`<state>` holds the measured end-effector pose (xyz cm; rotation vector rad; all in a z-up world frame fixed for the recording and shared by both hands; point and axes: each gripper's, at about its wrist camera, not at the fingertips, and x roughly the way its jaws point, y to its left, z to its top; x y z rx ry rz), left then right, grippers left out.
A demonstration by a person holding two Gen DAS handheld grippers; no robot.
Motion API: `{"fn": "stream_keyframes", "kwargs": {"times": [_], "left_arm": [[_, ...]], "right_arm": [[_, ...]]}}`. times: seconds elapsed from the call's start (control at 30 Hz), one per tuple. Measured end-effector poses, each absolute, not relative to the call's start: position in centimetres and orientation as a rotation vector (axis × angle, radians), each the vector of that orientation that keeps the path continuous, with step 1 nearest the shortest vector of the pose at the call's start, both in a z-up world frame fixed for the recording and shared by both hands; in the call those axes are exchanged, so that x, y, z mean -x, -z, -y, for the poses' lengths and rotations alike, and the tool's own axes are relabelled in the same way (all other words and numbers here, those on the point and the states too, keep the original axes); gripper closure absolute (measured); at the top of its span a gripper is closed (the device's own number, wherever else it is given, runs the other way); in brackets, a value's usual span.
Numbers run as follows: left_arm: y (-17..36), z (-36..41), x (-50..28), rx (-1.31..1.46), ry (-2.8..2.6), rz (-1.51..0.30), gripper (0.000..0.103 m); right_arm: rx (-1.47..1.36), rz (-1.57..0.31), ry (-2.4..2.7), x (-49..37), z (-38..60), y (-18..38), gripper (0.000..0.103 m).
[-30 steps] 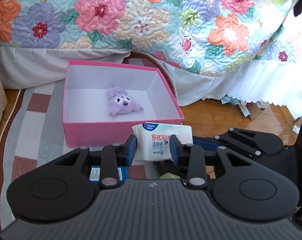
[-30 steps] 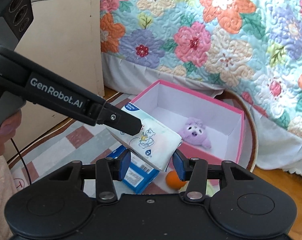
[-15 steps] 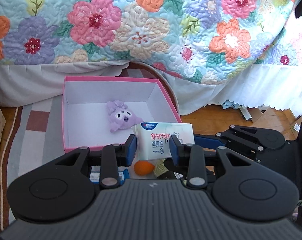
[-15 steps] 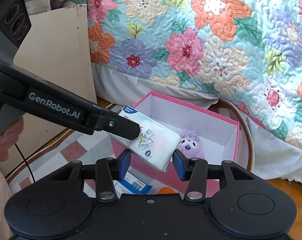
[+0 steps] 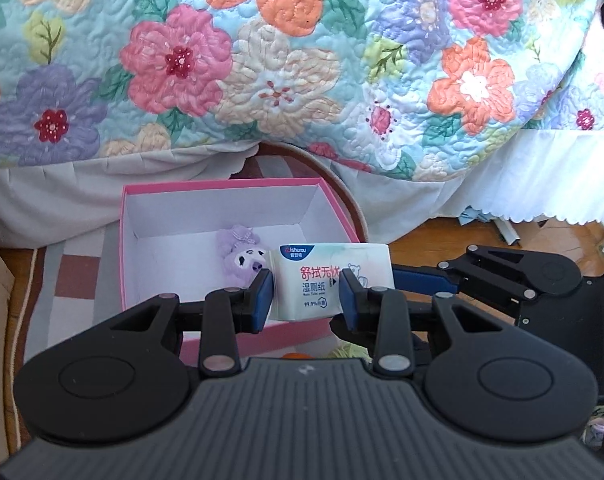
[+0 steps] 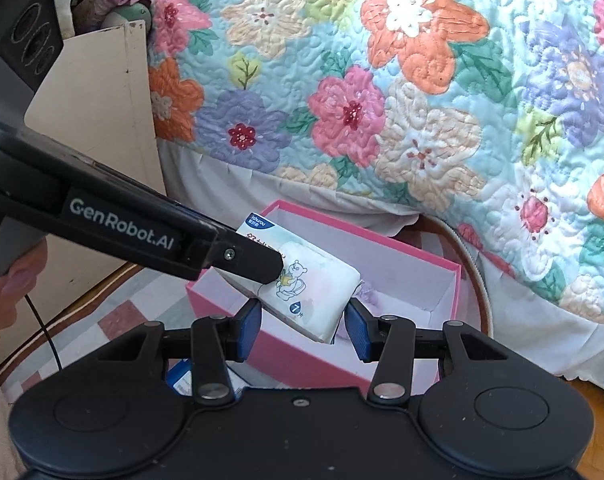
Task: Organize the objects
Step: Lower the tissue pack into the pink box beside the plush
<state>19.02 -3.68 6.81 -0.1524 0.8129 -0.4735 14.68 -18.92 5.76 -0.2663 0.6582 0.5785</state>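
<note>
A white wet-wipes pack [image 5: 330, 276] with a blue label hangs over the front wall of the pink box [image 5: 221, 188]. My left gripper [image 5: 305, 296] is shut on one end of it, blue pads pressing both sides. My right gripper [image 6: 305, 320] is shut on the other end of the pack [image 6: 314, 292]; its fingers [image 5: 422, 282] reach in from the right in the left wrist view. A purple plush toy [image 5: 237, 256] lies inside the box [image 6: 342, 236], half hidden behind the pack in the right wrist view.
A floral quilt [image 5: 281, 80] with a white skirt hangs close behind the box. The box stands on a checked rug [image 5: 73, 280]. A beige board [image 6: 101, 128] stands at the left. A blue carton [image 6: 179, 376] and an orange thing [image 5: 295, 356] lie below the grippers. Paper scraps [image 5: 502, 232] lie on the wood floor.
Both grippers have carried the pack up and forward together, from in front of the box to over its front wall. The carton and orange thing have slipped under the gripper bodies.
</note>
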Motion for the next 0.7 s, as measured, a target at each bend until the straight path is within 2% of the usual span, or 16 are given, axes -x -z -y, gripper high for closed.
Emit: {"fn": "stream_keyframes", "kwargs": {"times": [0.33,0.7], "left_arm": [[-6.2,4.3,-23.1,0.165,0.456,-0.864,0.07],[-1.2,4.9,-30.3,0.263,0.393,-1.052,0.07]], "right_arm": [[0.258,-0.676,-0.584,-17.9,18.8,-5.5,0.051],[0.245,-0.856,-0.616,-24.6,17.8,-2.1,0.052]]}}
